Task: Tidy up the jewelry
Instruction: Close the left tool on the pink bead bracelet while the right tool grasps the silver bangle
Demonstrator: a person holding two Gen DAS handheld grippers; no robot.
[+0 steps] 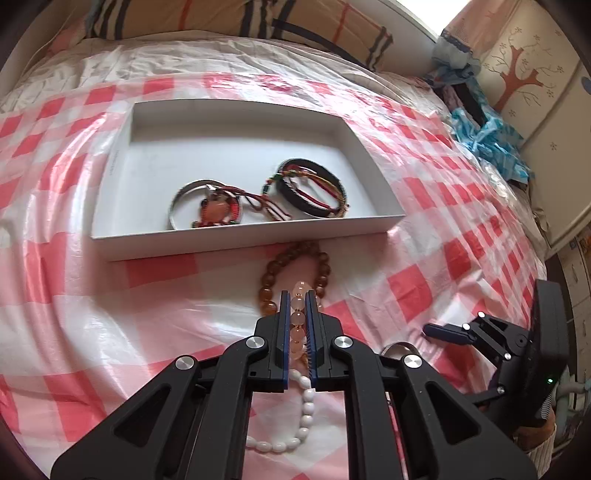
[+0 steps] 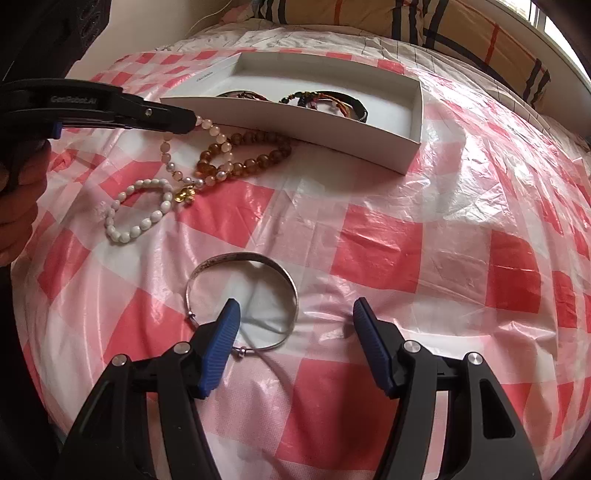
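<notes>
My left gripper (image 1: 298, 295) is shut on a pale pink bead bracelet (image 1: 297, 317), which also shows in the right wrist view (image 2: 218, 138) next to the left gripper (image 2: 190, 122). An amber bead bracelet (image 1: 275, 273) (image 2: 255, 153) lies against the white box (image 1: 240, 236) (image 2: 332, 144). A white bead bracelet (image 1: 304, 410) (image 2: 136, 218) lies below. The box holds a silver bangle (image 1: 181, 199), a black bracelet (image 1: 314, 206) and corded bracelets (image 1: 306, 181). My right gripper (image 2: 293, 306) is open over a silver bangle (image 2: 251, 258); it also shows in the left wrist view (image 1: 447, 332).
A red-and-white checked plastic sheet (image 2: 406, 240) covers the bed. A striped pillow (image 1: 240, 18) lies at the head. Blue cloth (image 1: 491, 136) and a tree-patterned panel (image 1: 524, 74) are at the right edge.
</notes>
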